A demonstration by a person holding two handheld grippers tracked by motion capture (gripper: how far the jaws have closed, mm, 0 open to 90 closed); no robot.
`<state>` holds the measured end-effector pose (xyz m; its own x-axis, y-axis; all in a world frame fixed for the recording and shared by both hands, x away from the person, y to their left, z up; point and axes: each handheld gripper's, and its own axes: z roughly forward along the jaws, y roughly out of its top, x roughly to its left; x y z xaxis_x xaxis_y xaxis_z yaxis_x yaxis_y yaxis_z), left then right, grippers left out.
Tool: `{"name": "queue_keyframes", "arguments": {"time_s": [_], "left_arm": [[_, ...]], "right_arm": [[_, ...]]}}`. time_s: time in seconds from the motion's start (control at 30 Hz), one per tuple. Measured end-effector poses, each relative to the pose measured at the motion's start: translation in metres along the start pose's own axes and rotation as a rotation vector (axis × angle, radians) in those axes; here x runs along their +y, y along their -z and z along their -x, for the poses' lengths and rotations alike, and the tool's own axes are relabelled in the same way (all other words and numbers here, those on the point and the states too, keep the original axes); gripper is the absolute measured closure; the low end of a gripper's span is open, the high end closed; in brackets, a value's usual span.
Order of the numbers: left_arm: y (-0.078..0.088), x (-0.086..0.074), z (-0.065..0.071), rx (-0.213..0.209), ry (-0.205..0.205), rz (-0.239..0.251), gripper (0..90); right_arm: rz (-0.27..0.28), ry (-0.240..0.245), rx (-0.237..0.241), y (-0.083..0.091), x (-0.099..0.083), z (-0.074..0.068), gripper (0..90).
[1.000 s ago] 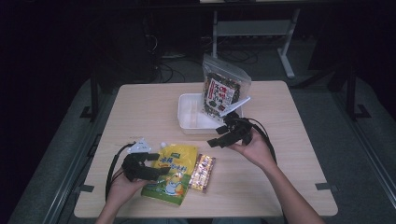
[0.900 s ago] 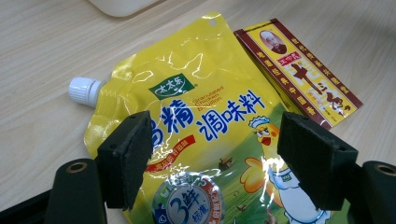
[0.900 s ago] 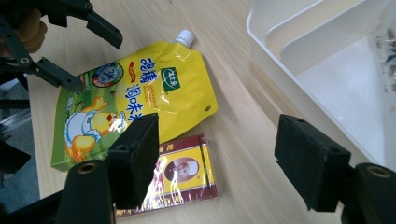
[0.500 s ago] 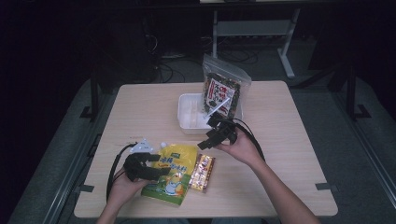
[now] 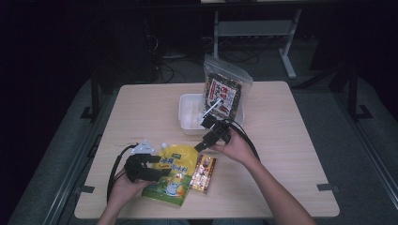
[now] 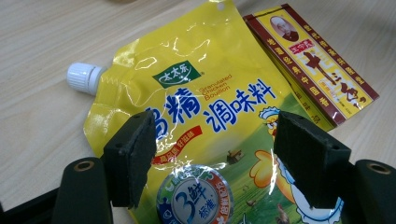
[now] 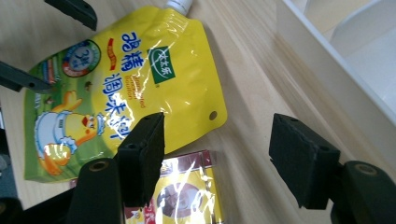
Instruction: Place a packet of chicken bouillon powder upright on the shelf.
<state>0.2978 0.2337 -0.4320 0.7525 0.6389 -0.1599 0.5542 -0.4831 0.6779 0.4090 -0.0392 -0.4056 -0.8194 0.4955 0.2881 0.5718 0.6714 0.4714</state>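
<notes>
A yellow spouted seasoning pouch [image 5: 173, 176] lies flat near the table's front edge, with a small red and gold packet [image 5: 203, 173] beside it on the right. My left gripper [image 5: 157, 166] rests over the pouch's left side. In the left gripper view its jaws [image 6: 215, 163] straddle the pouch [image 6: 201, 93]; they have just been closing a little, but the pads do not press on it. My right gripper [image 5: 201, 146] hovers just behind the packet. Its jaws [image 7: 217, 158] have just been closing, with bare table between them, close to the pouch's corner [image 7: 212, 114] and the packet [image 7: 187, 196].
A white plastic tray [image 5: 187, 112] stands at the table's middle back, and a clear bag of dark snacks [image 5: 224, 91] leans in its right end. The tray's wall [image 7: 336, 70] is close on the right in the right gripper view. The pouch's white cap [image 6: 84, 78] points left.
My right hand has come left and down from beside the tray toward the pouch and the packet. The left hand has stayed put over the pouch.
</notes>
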Motion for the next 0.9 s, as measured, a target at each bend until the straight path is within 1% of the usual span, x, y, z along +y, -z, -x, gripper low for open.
{"name": "queue_keyframes", "arguments": {"time_s": [0.2,0.57,0.7,0.8,0.9], "left_arm": [[-0.003,-0.001,-0.001,-0.005,-0.003,-0.017,31.1],[-0.005,-0.002,-0.002,-0.01,0.001,-0.037,34.5],[-0.007,-0.003,-0.002,-0.015,-0.003,-0.049,35.7],[-0.008,-0.003,-0.001,-0.016,0.002,-0.053,36.2],[-0.009,-0.003,-0.002,-0.016,0.001,-0.055,36.3]], "right_arm": [[-0.03,-0.019,0.01,-0.01,0.002,0.005,36.3],[-0.067,-0.046,0.003,-0.023,0.004,0.013,37.3],[-0.071,-0.055,0.018,-0.026,0.005,0.015,38.1],[-0.08,-0.062,0.033,-0.03,0.006,0.016,38.3],[-0.091,-0.061,0.042,-0.033,0.007,0.015,39.4]]}}
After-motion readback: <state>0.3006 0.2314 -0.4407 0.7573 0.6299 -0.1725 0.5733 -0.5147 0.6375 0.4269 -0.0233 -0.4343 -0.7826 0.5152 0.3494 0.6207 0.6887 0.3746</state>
